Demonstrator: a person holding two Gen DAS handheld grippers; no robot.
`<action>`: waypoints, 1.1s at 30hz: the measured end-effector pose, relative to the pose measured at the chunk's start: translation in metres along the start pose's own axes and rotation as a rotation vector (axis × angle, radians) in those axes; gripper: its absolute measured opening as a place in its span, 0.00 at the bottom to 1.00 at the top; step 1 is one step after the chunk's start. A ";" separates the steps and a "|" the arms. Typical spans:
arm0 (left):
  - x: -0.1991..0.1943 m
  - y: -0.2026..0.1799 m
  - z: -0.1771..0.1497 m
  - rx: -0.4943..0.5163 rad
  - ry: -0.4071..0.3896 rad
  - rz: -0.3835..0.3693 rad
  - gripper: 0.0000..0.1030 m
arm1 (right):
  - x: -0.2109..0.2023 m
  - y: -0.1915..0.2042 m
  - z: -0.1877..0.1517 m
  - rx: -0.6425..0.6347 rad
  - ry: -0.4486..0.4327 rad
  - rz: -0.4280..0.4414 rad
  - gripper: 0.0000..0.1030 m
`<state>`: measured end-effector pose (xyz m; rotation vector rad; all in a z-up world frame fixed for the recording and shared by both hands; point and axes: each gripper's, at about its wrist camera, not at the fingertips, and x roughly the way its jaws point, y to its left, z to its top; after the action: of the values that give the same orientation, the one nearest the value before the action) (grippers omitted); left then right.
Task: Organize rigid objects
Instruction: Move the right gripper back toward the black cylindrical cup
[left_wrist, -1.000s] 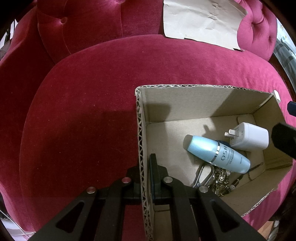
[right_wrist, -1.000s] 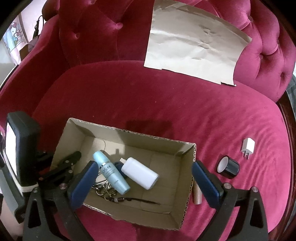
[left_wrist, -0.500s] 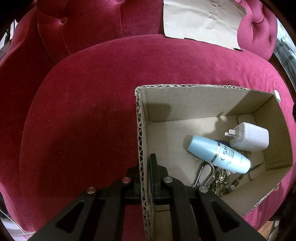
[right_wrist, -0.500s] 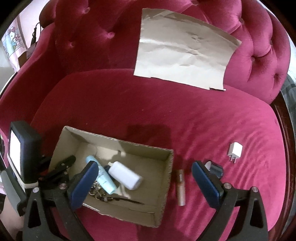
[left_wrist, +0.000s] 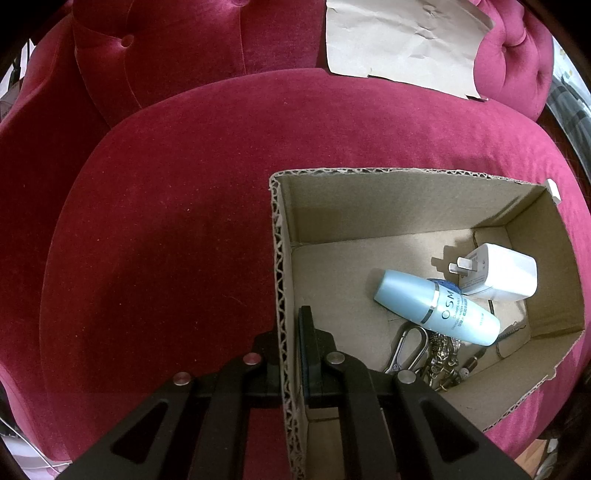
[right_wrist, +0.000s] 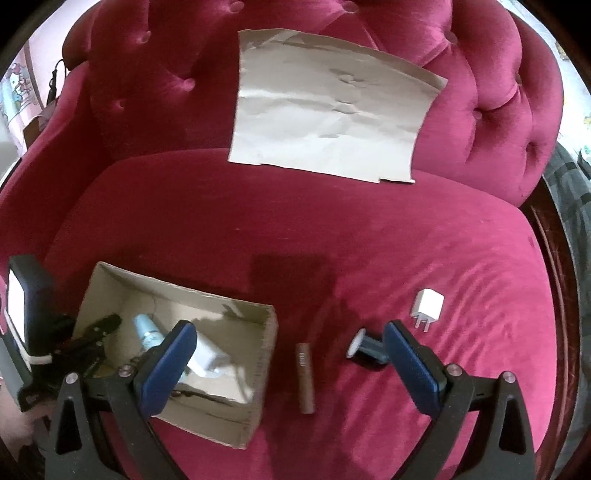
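Note:
An open cardboard box (left_wrist: 406, 192) (right_wrist: 266, 354) sits on the red velvet seat. My left gripper (left_wrist: 291, 332) is shut on the box's left wall, one finger inside and one outside. Inside lie a pale blue bottle (left_wrist: 436, 306), a white plug adapter (left_wrist: 498, 273) and a bunch of keys with a carabiner (left_wrist: 424, 354). My right gripper (right_wrist: 288, 350) hangs open above the seat, right of the box. Between its blue pads lies a brown tube (right_wrist: 306, 376). A black tape roll (right_wrist: 367, 354) rests by the right pad, and a small white charger (right_wrist: 426, 308) lies further right.
A creased sheet of brown paper (right_wrist: 328, 118) leans against the tufted backrest (right_wrist: 480, 110). The seat's wooden frame (right_wrist: 554, 251) runs along the right edge. The left gripper's body and its lit screen (right_wrist: 18, 306) show at the far left of the right wrist view.
My right gripper has moved rightward off the box, so the brown tube now lies between its pads and the tape roll and charger sit closer. The left gripper and box have not moved.

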<state>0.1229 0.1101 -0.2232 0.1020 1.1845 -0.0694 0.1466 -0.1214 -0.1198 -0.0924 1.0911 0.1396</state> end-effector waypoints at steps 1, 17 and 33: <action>0.000 0.000 0.000 0.001 -0.001 -0.001 0.05 | 0.000 -0.004 0.000 0.000 0.002 -0.003 1.00; -0.001 -0.001 -0.002 0.002 -0.003 -0.002 0.05 | 0.021 -0.064 -0.019 0.051 0.009 -0.046 1.00; -0.001 0.000 -0.002 0.001 -0.003 -0.002 0.05 | 0.062 -0.089 -0.042 0.109 0.041 -0.047 1.00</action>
<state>0.1211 0.1099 -0.2232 0.1020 1.1818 -0.0718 0.1520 -0.2113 -0.1942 -0.0230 1.1342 0.0366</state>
